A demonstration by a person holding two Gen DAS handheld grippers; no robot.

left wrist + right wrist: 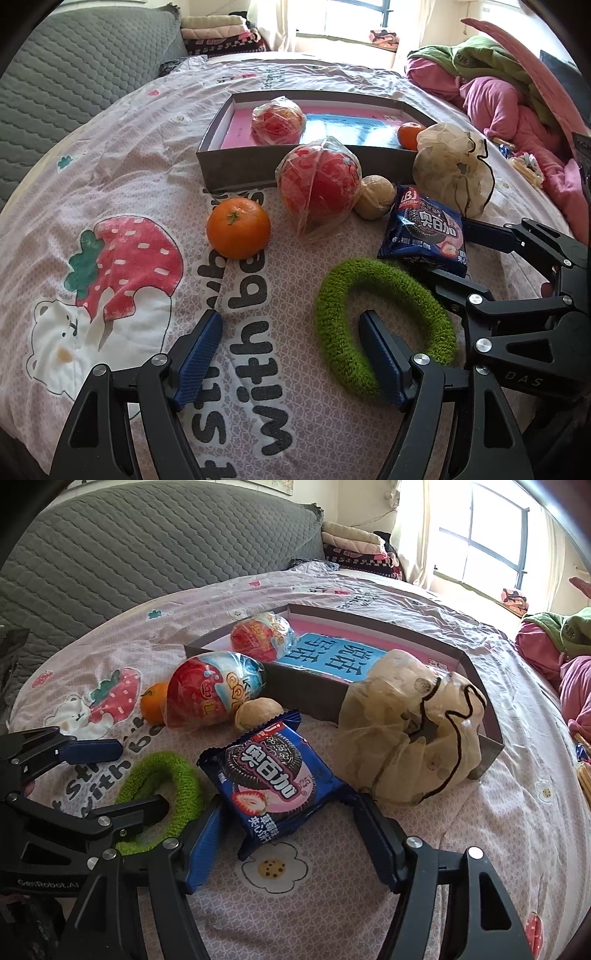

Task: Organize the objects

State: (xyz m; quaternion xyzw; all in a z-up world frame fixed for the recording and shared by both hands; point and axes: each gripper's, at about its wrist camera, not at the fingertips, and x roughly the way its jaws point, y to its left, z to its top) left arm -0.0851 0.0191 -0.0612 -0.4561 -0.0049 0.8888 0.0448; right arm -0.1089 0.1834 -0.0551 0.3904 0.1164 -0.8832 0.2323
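Observation:
On the bedsheet a green knitted ring (pixel 384 317) lies at my left gripper (pixel 291 350), which is open. Its right finger sits inside the ring's hole, so the ring's left arc is between the jaws. My right gripper (pixel 291 834) is open around a blue cookie packet (pixel 273 779), its pads close beside the packet's edges. A tangerine (pixel 238 227), a wrapped red ball (pixel 319 184), a walnut (pixel 375 197) and a mesh pouch (pixel 452 170) lie in front of a grey box (pixel 295 166). The box holds another wrapped red ball (pixel 279 120) and a small tangerine (pixel 410 134).
A grey quilted headboard (pixel 147 535) rises on the left. Pink and green clothes (pixel 509 96) are heaped at the right. Folded blankets (pixel 218 31) are stacked by the window. Bare sheet with a strawberry print (pixel 122 266) stretches to the left of the objects.

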